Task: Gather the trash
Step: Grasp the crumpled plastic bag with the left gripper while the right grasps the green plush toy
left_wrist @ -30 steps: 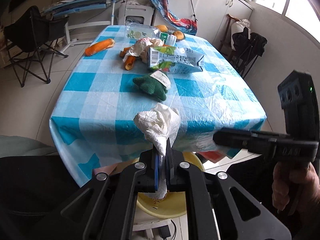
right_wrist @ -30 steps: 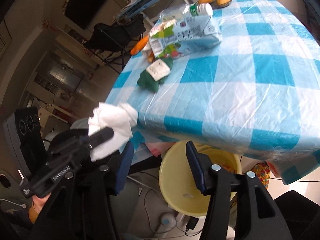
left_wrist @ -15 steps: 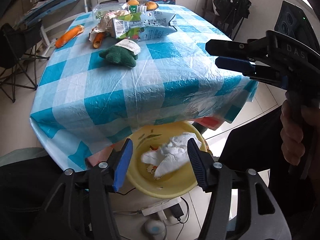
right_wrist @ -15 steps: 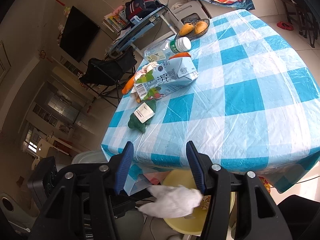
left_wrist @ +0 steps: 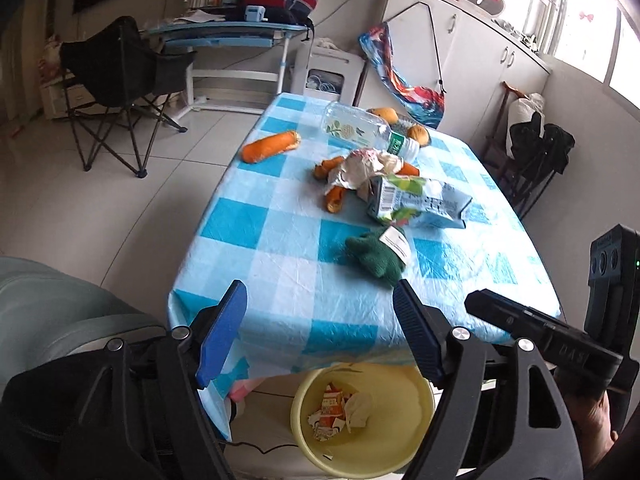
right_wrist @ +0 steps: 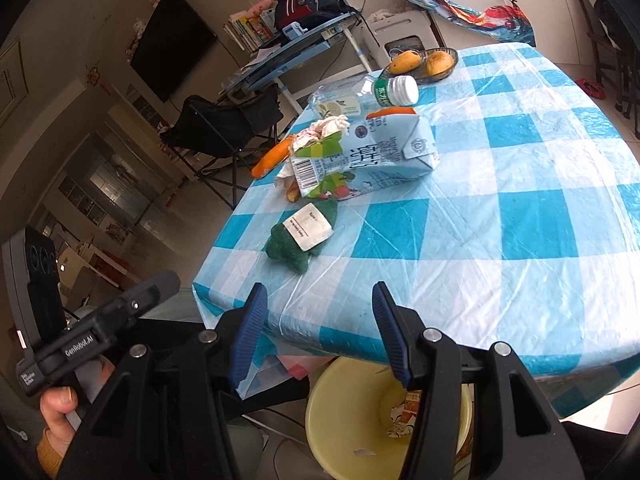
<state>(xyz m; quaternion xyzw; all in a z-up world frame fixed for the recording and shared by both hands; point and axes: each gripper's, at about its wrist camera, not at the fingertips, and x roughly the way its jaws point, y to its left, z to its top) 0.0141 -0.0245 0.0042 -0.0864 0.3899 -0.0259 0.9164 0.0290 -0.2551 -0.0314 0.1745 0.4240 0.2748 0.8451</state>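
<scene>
Both tools hang released and empty off the table's near edge point(left_wrist: 280, 344) — left gripper point(left_wrist: 320, 332), right gripper point(right_wrist: 316, 332). Yellow bin point(left_wrist: 420, 432) below at 6 o'clock holds scraps, probably the tissue point(left_wrist: 358, 410). Carton point(right_wrist: 360, 160) lies at 12 — open cloth between.

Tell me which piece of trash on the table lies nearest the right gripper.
The green cloth with the white tag, just beyond the right gripper. The milk carton, crumpled paper and plastic bottle all lie farther back.
</scene>
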